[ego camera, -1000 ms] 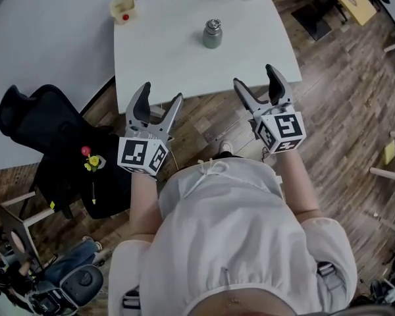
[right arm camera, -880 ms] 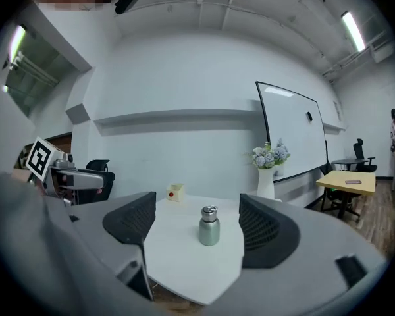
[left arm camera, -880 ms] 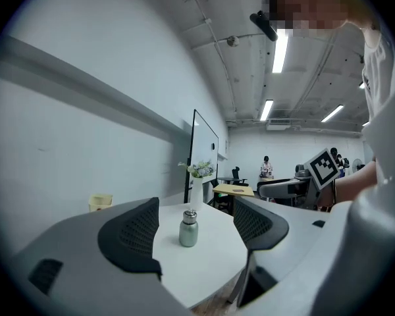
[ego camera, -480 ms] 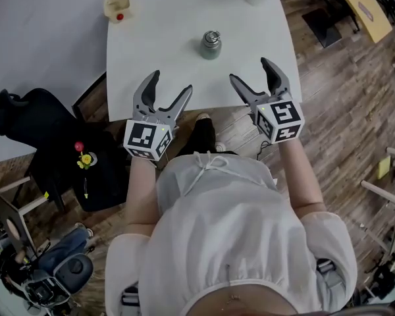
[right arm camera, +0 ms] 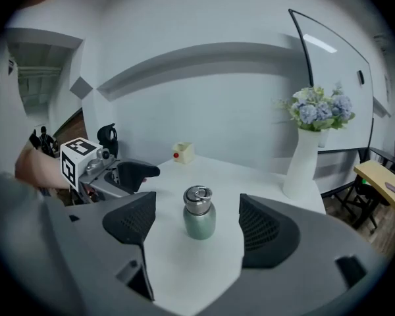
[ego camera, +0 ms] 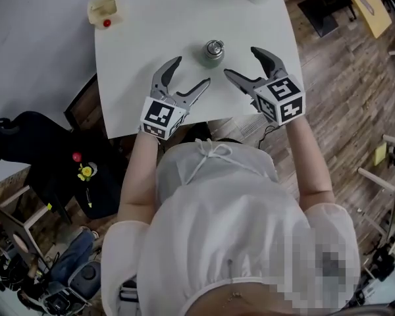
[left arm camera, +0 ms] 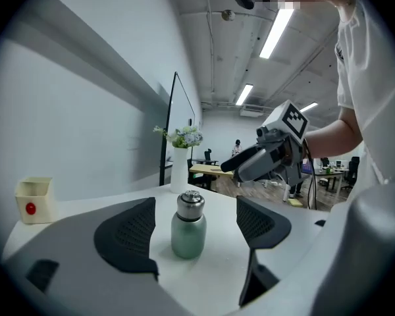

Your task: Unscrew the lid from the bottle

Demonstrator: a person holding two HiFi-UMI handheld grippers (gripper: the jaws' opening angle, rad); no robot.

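Atop white table (ego camera: 151, 31): bottle (ego camera: 214, 50); wood floor (ego camera: 332, 71) around

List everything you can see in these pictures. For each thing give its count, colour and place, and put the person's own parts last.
Table: one, white, in front of the person.
Bottle: one, pale green, upright near the table's middle.
Lid: one, silver, on the bottle.
Box: one, cream with a red dot, at the table's far left corner.
Vase: one, white, at the table's far right corner.
Flowers: one bunch, pale, in the vase.
Chair: one, black, left of the table.
Floor: wooden, brown.
Left gripper: one, grey and black; its jaws have just been opening and nothing is between them, with the bottle just ahead.
Right gripper: one, grey and black, open and empty, right of the bottle.
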